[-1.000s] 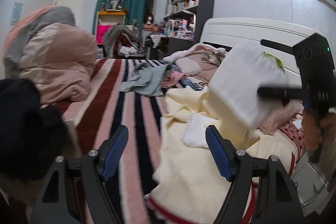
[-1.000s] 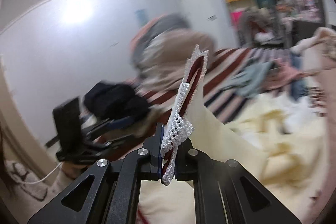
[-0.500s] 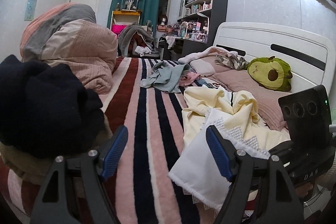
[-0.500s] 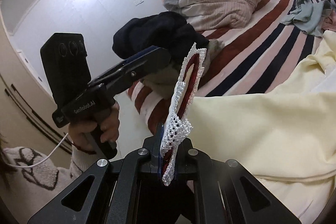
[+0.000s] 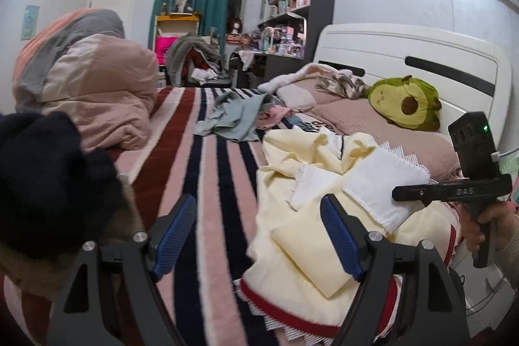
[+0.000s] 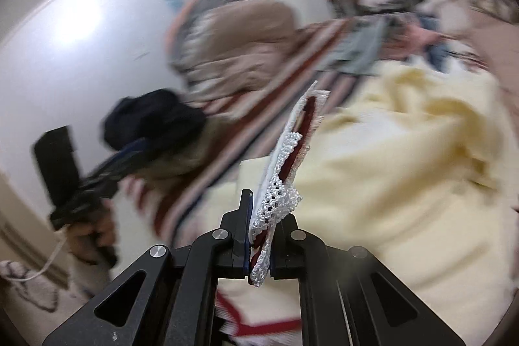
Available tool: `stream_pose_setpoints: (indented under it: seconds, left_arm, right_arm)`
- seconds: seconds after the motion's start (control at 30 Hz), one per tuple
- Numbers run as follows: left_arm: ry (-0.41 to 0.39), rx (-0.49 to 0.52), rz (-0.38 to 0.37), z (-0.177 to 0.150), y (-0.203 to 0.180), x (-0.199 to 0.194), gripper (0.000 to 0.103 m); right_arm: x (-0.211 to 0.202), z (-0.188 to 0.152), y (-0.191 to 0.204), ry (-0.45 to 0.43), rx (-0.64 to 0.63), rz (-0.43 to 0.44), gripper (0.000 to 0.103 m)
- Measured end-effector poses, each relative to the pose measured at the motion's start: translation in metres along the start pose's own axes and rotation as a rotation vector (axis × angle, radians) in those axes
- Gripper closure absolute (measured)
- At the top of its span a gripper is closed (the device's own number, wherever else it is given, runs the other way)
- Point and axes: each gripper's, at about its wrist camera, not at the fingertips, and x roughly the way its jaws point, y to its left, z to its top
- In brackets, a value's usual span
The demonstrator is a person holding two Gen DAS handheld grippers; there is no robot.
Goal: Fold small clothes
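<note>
A cream garment with a red and white lace hem (image 5: 301,265) lies crumpled on the striped bed. My right gripper (image 6: 259,235) is shut on its lace hem (image 6: 279,200) and holds that edge up; it shows in the left wrist view (image 5: 402,193) at the right, with a white flap (image 5: 379,187) hanging from it. My left gripper (image 5: 259,235) is open and empty, low over the bed's near edge, with the garment's folded cream corner just beyond its right pad (image 5: 337,239). The right wrist view is blurred.
A dark bundle (image 5: 48,180) sits close at the left. A pink and grey duvet (image 5: 87,86) is piled behind it. Loose clothes (image 5: 240,115) lie mid-bed. A green avocado plush (image 5: 402,102) rests against the white headboard (image 5: 421,54).
My right gripper has lifted the lace hem and moved it right, away from my left gripper. The left gripper stays open, its view shifted slightly.
</note>
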Motion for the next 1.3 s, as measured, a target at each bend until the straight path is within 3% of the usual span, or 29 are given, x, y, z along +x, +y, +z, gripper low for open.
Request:
stream_pose_setpoints:
  seconds: [0.13, 0.33, 0.4, 0.47, 0.5, 0.67, 0.77, 0.8, 0.93, 1.07, 1.1, 1.17, 1.2, 1.3]
  left_arm:
    - [0.034, 0.025, -0.033, 0.003, -0.024, 0.021, 0.027]
    - [0.095, 0.06, -0.058, 0.006, -0.058, 0.054, 0.027]
    - [0.103, 0.08, -0.059, 0.009, -0.066, 0.06, 0.027]
    - [0.107, 0.099, -0.057, 0.012, -0.072, 0.066, 0.027]
    - [0.108, 0.103, -0.057, 0.014, -0.072, 0.068, 0.027]
    - [0.109, 0.112, -0.05, 0.02, -0.073, 0.082, 0.027]
    - [0.114, 0.109, -0.048, 0.021, -0.069, 0.091, 0.027]
    - [0.117, 0.109, -0.047, 0.021, -0.068, 0.094, 0.027]
    - [0.132, 0.115, -0.029, 0.021, -0.064, 0.109, 0.027]
    - [0.141, 0.103, -0.021, 0.022, -0.058, 0.125, 0.027]
    - [0.144, 0.099, -0.019, 0.022, -0.056, 0.13, 0.027]
    - [0.148, 0.098, -0.016, 0.022, -0.055, 0.138, 0.027]
    - [0.152, 0.099, -0.016, 0.022, -0.054, 0.142, 0.027]
    - [0.159, 0.099, -0.02, 0.022, -0.052, 0.151, 0.027]
  right_arm:
    - [-0.014, -0.012, -0.04, 0.006, 0.033, -0.131, 0.101]
    - [-0.002, -0.028, -0.079, 0.11, 0.076, -0.143, 0.097]
    - [-0.004, -0.031, -0.085, 0.124, 0.068, -0.155, 0.09]
    - [-0.015, -0.03, -0.091, 0.111, 0.06, -0.168, 0.072]
    - [-0.025, -0.026, -0.094, 0.087, 0.054, -0.186, 0.068]
    - [-0.054, 0.001, -0.116, -0.013, 0.051, -0.261, 0.064]
    - [-0.051, 0.019, -0.135, -0.027, 0.051, -0.303, 0.049]
    - [-0.044, 0.024, -0.14, -0.017, 0.036, -0.337, 0.048]
    - [-0.007, 0.032, -0.151, 0.058, -0.031, -0.414, 0.049]
    - [0.01, 0.043, -0.167, 0.037, -0.004, -0.364, 0.052]
    - [0.011, 0.049, -0.171, 0.018, 0.001, -0.356, 0.055]
    - [0.016, 0.061, -0.177, -0.004, -0.01, -0.381, 0.089]
    - [0.018, 0.067, -0.18, -0.009, -0.016, -0.389, 0.097]
    - [0.017, 0.085, -0.184, -0.057, -0.048, -0.449, 0.099]
